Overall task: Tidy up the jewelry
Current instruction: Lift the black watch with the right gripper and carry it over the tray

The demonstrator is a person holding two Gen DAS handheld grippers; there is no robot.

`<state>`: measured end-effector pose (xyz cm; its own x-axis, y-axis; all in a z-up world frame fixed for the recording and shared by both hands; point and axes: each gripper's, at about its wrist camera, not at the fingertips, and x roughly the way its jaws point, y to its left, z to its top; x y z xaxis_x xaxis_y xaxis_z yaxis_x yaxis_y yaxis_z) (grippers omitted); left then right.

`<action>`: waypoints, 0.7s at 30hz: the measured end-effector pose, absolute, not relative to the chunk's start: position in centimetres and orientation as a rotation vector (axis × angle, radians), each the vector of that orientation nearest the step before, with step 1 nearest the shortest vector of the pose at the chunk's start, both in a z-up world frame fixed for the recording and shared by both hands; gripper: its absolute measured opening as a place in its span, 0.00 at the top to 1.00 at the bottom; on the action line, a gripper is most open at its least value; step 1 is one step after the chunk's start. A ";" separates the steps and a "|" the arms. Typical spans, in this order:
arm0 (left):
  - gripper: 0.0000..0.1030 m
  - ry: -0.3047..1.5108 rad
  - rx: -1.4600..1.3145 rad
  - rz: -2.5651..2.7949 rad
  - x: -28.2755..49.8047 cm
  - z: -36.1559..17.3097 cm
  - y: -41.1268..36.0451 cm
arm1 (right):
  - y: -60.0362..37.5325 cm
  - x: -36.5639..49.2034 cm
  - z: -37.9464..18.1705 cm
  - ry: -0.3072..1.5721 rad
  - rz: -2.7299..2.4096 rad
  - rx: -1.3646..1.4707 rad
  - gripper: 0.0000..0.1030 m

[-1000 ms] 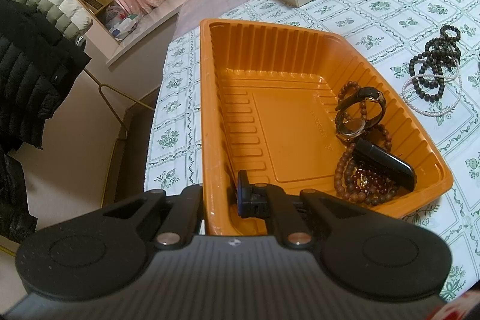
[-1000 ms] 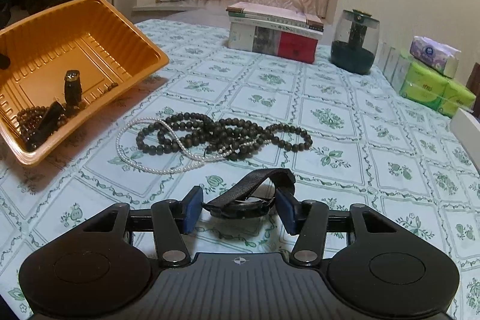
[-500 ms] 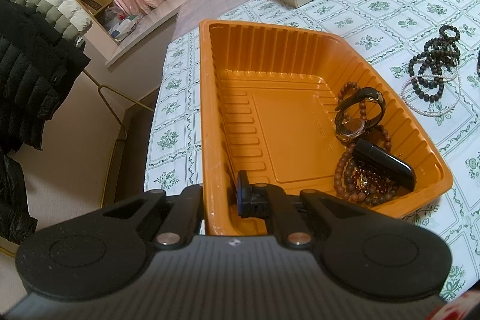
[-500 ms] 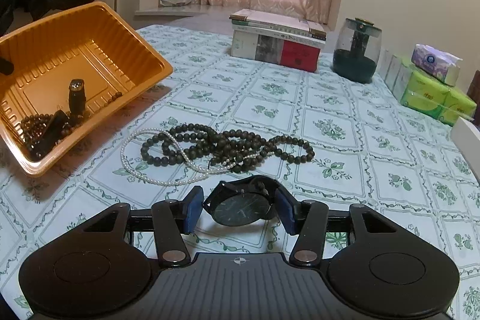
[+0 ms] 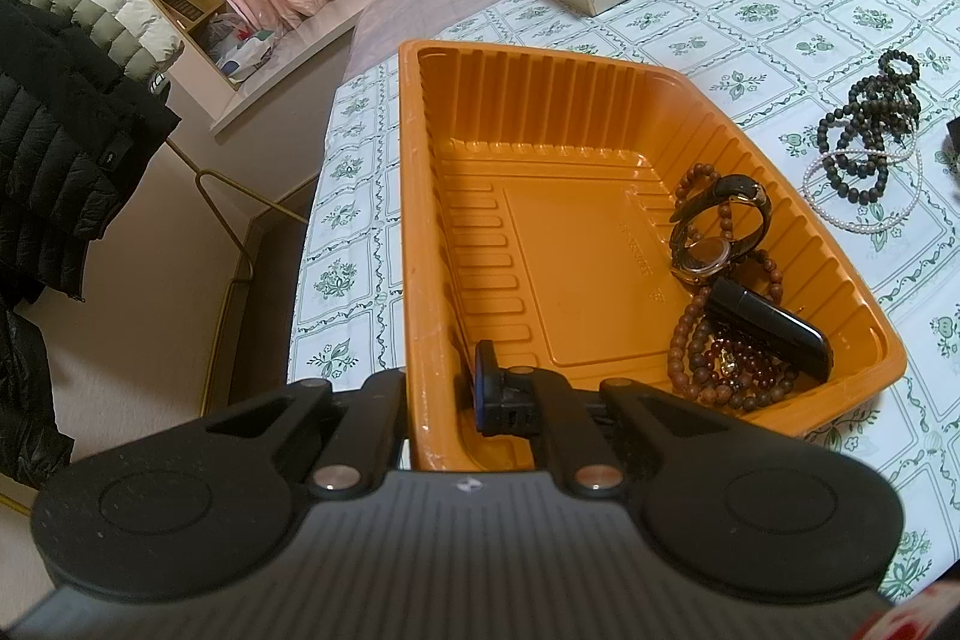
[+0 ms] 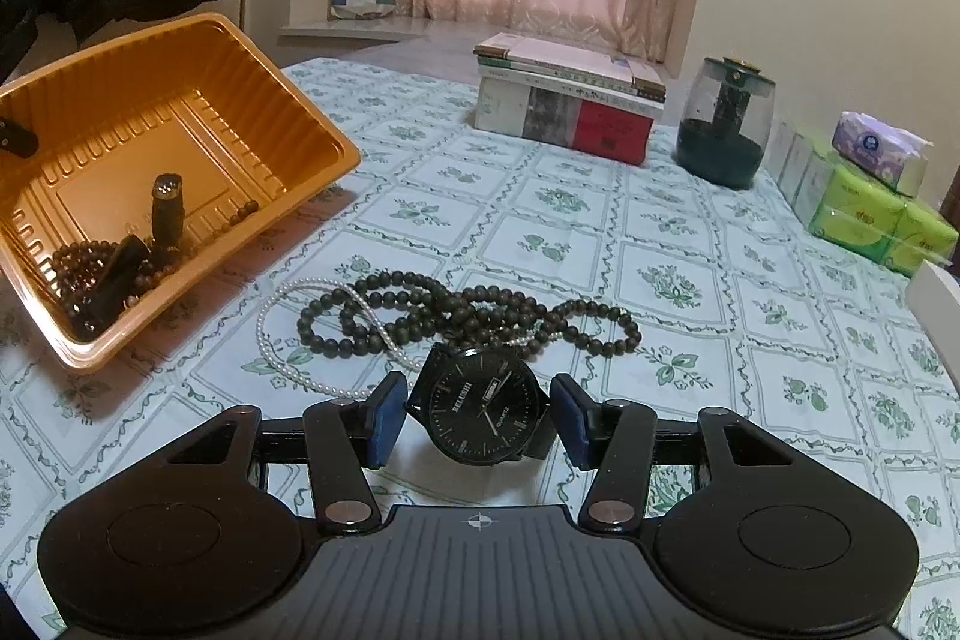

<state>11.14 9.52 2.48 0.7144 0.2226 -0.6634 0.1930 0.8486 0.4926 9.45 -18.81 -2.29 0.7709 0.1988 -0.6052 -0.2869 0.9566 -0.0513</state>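
Note:
My left gripper [image 5: 441, 388] is shut on the near rim of the orange tray [image 5: 414, 196] and tilts it toward the right. In the tray lie a brown-strap watch [image 5: 717, 226], brown bead bracelets [image 5: 714, 370] and a black lipstick-like tube [image 5: 774, 325]. The tray also shows in the right wrist view [image 6: 252, 58]. My right gripper [image 6: 477, 421] is shut on a black watch [image 6: 477, 415], dial facing the camera, held above the tablecloth. Dark bead strands [image 6: 468, 316] and a pearl necklace [image 6: 282, 340] lie on the cloth just beyond it.
A stack of books [image 6: 567, 103], a dark glass jar [image 6: 726, 124] and tissue packs [image 6: 882, 202] stand at the far side of the table. Jackets [image 5: 60, 112] hang on a rack left of the table edge. A white box edge [image 6: 936, 304] sits at right.
My right gripper has lifted the black watch off the cloth and its dial has turned up to face the camera. The left gripper and tray have stayed still.

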 end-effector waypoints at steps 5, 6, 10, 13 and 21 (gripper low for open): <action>0.96 0.788 0.567 0.016 11.3 2.3 9.5 | -18.5 9.6 -1.7 0.630 0.271 -0.145 0.55; 0.96 0.787 0.566 0.015 11.3 2.3 9.5 | -18.4 9.7 -1.6 0.630 0.271 -0.148 0.55; 0.96 0.787 0.564 0.014 11.3 2.3 9.6 | -18.1 9.8 -1.6 0.628 0.276 -0.149 0.55; 0.96 0.786 0.563 0.013 11.3 2.3 9.6 | -17.9 9.8 -1.4 0.623 0.281 -0.149 0.55; 0.96 0.785 0.562 0.013 11.3 2.3 9.7 | -17.4 9.7 -0.7 0.602 0.291 -0.151 0.55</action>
<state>11.32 9.66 2.31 0.7150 0.2145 -0.6654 0.1931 0.8541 0.4829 9.72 -17.40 -0.67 0.7851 0.2248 -0.5772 -0.3123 0.9483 -0.0555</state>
